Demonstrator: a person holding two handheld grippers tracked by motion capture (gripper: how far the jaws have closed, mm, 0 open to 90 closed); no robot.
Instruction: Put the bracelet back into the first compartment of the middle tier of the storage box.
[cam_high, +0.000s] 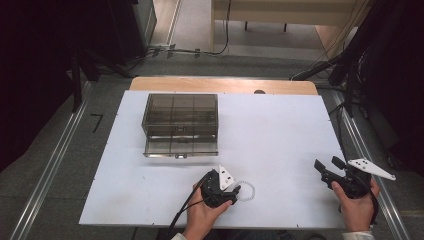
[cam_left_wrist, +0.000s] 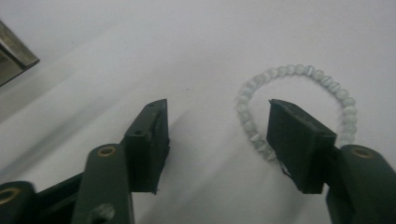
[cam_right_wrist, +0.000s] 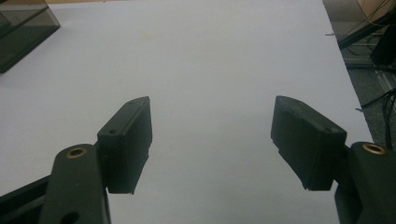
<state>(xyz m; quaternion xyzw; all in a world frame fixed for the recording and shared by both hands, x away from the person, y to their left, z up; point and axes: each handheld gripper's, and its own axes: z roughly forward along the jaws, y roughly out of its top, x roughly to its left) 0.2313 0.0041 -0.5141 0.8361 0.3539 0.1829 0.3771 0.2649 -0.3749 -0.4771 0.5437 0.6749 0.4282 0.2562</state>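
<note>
A pale beaded bracelet (cam_high: 248, 190) lies flat on the white board (cam_high: 280, 135) near its front edge. My left gripper (cam_high: 236, 193) is low over it with its jaws apart. In the left gripper view the bracelet (cam_left_wrist: 299, 70) is a ring of milky beads; the right jaw stands inside the ring, and the ring's left arc lies between the two jaws of the left gripper (cam_left_wrist: 217, 140), touched by neither pad. My right gripper (cam_high: 326, 163) rests at the board's right edge, open, and in its own view nothing but bare board lies between the jaws of the right gripper (cam_right_wrist: 212, 135).
A smoky transparent drawer box (cam_high: 180, 117) stands at the back left of the board, its bottom drawer (cam_high: 181, 146) pulled out a little. Its corner shows as the box (cam_left_wrist: 14, 56) and the box (cam_right_wrist: 23, 28). Cables lie on the floor past the board's right edge.
</note>
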